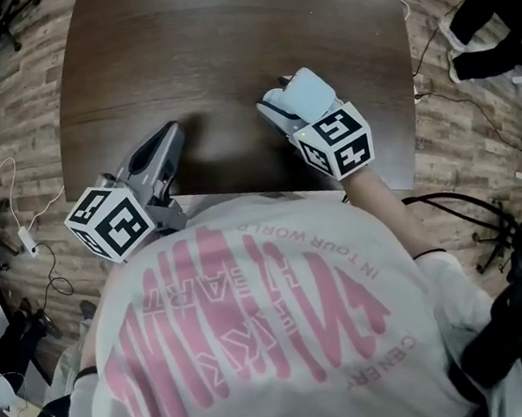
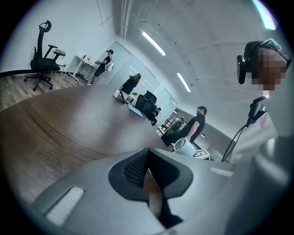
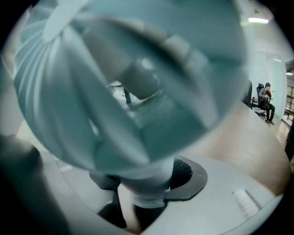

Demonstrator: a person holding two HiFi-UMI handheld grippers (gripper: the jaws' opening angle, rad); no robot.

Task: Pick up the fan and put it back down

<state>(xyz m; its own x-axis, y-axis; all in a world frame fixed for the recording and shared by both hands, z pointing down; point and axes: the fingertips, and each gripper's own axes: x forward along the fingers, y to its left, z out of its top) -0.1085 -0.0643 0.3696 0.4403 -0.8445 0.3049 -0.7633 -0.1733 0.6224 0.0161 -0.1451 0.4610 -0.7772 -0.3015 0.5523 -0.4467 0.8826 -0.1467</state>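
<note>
A pale blue fan (image 3: 133,92) fills most of the frame, blurred and close. Its stem stands between the dark pads of the right hand-held gripper (image 3: 148,186), which clamp it. Brown table (image 3: 239,142) shows at right; a person (image 3: 266,98) sits beyond.

shirt (image 1: 259,345): white, pink print | left gripper (image 1: 169,134), right gripper (image 3: 147,209): grey, black pads (image 2: 133,167) | cubes (image 1: 112,221): white, black squares
</note>
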